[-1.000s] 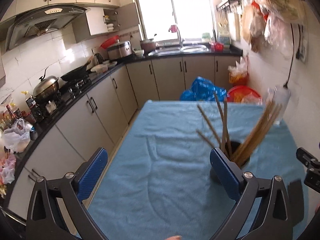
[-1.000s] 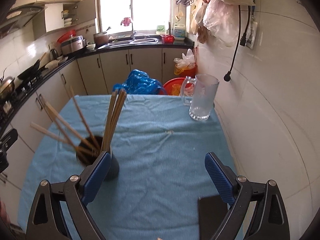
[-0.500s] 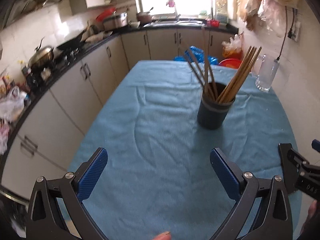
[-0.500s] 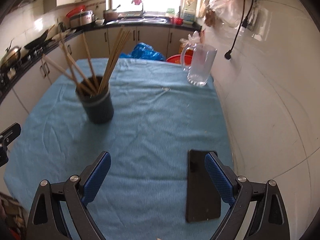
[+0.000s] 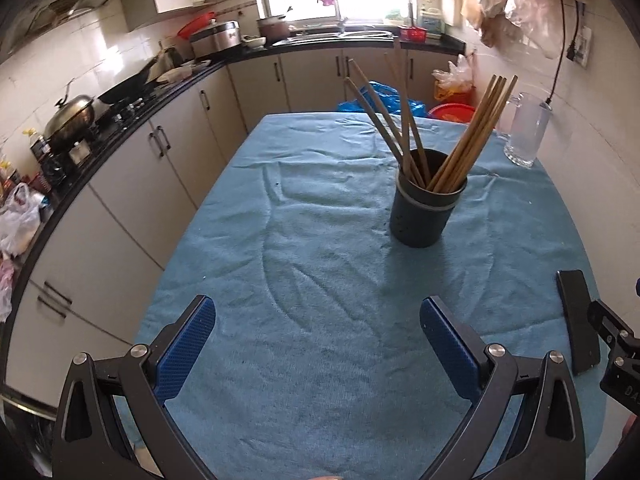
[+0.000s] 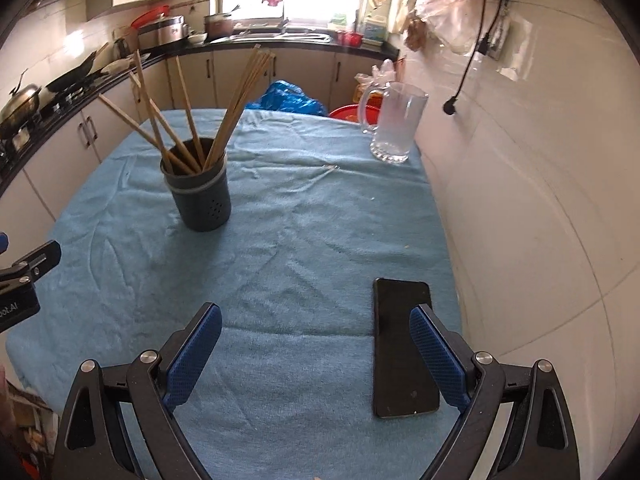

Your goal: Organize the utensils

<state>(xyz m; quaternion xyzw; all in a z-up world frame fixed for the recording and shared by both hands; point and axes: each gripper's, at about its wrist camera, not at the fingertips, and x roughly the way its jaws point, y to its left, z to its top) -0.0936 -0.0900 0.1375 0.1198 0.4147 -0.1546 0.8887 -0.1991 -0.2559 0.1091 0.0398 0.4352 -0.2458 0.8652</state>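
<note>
A dark round utensil holder (image 5: 427, 200) stands on the blue cloth-covered table (image 5: 320, 264), also seen in the right wrist view (image 6: 200, 196). Several wooden chopsticks (image 5: 468, 136) stand in it, fanned out left and right (image 6: 236, 100). My left gripper (image 5: 318, 340) is open and empty, hovering over the table's near end, well short of the holder. My right gripper (image 6: 314, 350) is open and empty over the near right part of the table.
A black phone (image 6: 402, 344) lies flat by my right gripper's right finger, also in the left wrist view (image 5: 576, 320). A glass mug (image 6: 394, 124) stands at the far right corner by the tiled wall. Kitchen counters with a stove run along the left.
Both grippers have pulled back from the holder toward the table's near end and risen. The holder now looks farther away. The phone has come fully into view. Both stay open.
</note>
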